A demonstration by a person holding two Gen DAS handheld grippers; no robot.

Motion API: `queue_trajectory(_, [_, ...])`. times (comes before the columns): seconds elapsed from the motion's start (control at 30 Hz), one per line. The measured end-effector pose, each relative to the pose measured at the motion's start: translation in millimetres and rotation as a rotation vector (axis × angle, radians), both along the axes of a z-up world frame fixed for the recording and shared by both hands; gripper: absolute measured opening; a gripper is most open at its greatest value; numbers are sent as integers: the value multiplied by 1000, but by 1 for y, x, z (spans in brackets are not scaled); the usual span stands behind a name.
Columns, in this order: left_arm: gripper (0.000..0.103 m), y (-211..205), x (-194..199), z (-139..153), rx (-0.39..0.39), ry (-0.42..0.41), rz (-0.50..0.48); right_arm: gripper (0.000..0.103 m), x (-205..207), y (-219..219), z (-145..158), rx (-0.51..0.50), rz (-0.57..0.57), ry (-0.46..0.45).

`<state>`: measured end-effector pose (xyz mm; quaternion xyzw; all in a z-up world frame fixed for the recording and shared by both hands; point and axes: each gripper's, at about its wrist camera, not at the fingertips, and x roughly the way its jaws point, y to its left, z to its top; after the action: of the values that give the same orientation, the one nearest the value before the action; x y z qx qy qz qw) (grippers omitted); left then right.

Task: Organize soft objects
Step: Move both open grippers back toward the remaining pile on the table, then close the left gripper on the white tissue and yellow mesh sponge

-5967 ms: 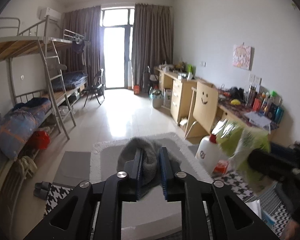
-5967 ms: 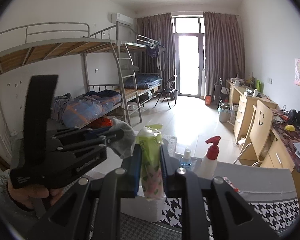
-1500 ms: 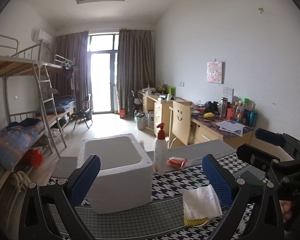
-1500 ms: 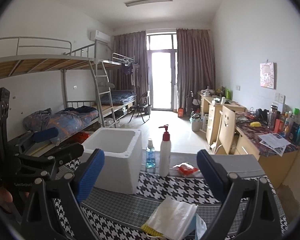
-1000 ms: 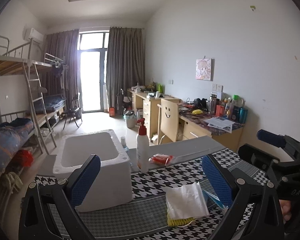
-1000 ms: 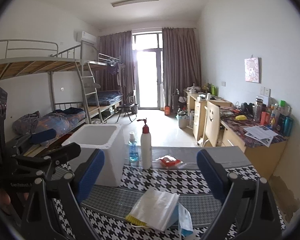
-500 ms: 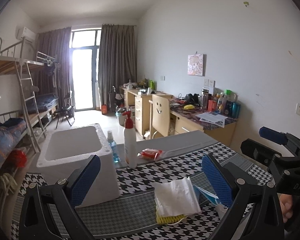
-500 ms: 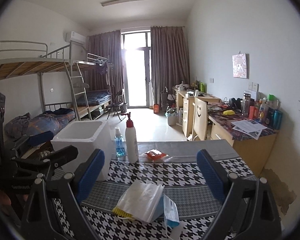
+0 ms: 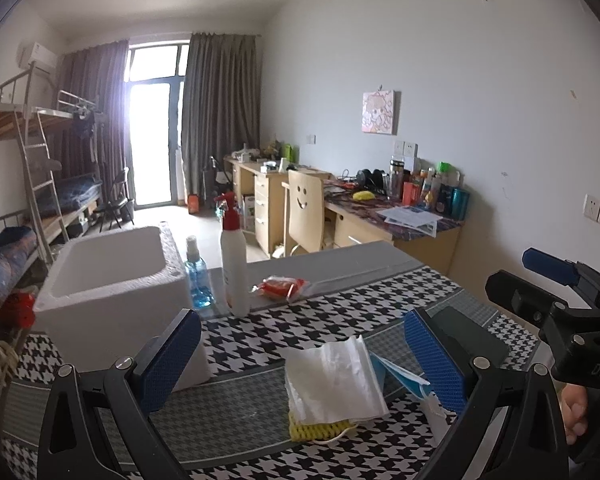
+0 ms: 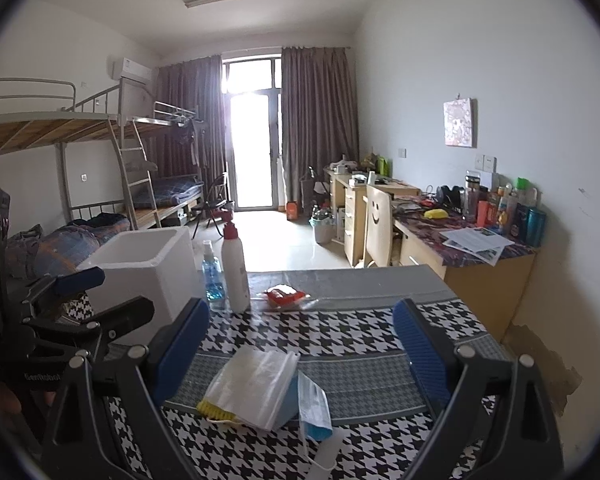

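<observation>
Black angular gripper frames with silver screws; ribbed blue pads line the fingers (image 9: 434,360)

A rough white foam box (image 9: 112,280) is sitting on the matt houndstooth cloth (image 10: 340,332) covering the worktop, near a glossy clear plastic bag (image 10: 256,384).

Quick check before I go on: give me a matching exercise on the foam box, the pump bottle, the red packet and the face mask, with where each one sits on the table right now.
Things:
1. foam box
2. pump bottle
3. red packet
4. face mask

Places:
A. lying on the grey strip at the far side of the table, right of the bottles
B. near edge, against the right side of the clear bag
C. far left corner
D. standing just right of the small blue bottle

Pairs: 1-C, 2-D, 3-A, 4-B
</observation>
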<state>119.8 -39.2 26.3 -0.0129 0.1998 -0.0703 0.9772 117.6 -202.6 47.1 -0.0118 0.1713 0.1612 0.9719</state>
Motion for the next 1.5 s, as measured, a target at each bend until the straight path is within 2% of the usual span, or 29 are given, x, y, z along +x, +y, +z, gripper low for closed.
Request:
queue_trajectory(0.27, [102, -8, 12, -22, 4, 61, -12, 95, 4, -8, -12, 1, -15, 40])
queue_trajectory(1.1, [102, -40, 40, -64, 68, 190, -58, 95, 23, -28, -39, -15, -33, 114])
queue_trajectory(1.5, [102, -52, 56, -86, 103, 259, -77, 95, 38, -34, -62, -23, -35, 180])
